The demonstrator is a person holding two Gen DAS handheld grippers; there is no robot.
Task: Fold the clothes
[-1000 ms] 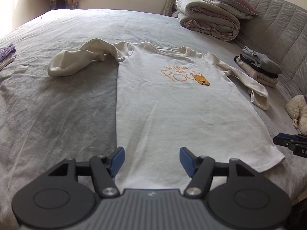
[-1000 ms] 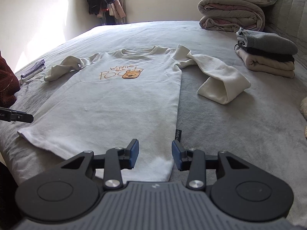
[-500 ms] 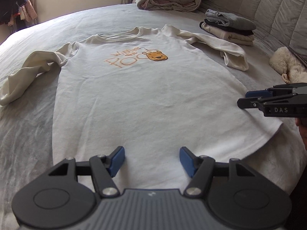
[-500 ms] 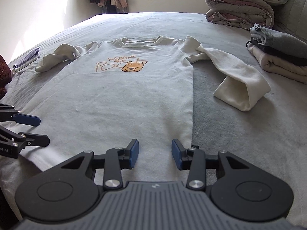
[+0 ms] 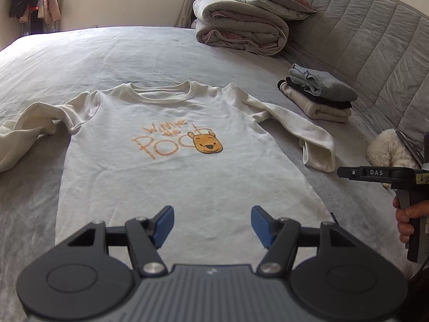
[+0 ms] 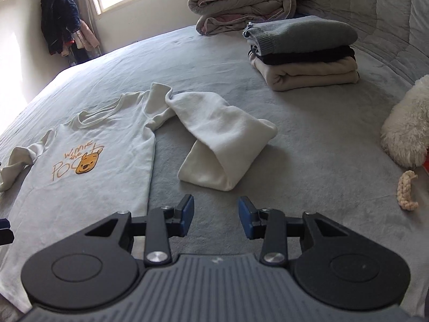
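A cream long-sleeved shirt (image 5: 171, 177) with an orange bear print lies flat, face up, on the grey bed. Its hem is nearest me and both sleeves are bent outward. My left gripper (image 5: 212, 225) hovers open over the middle of the hem, holding nothing. In the right wrist view the shirt (image 6: 88, 177) lies to the left and its folded-over right sleeve (image 6: 225, 145) straight ahead. There my right gripper (image 6: 216, 216) is open above bare bedsheet just right of the shirt's side edge. The right gripper's tool (image 5: 380, 174) shows side-on at the right edge, held by a hand (image 5: 407, 220).
A stack of folded clothes (image 5: 319, 94) (image 6: 303, 53) sits at the right near the padded headboard (image 5: 375, 43). Rolled duvets and a pillow (image 5: 241, 24) lie at the back. A fluffy white toy (image 6: 407, 123) and a braided rope piece (image 6: 407, 190) rest at the far right.
Both grippers have swung right and lifted: the left now faces the shirt's centre instead of its left part; the right moved off the hem corner to the bedsheet beside the sleeve. Both stay open.
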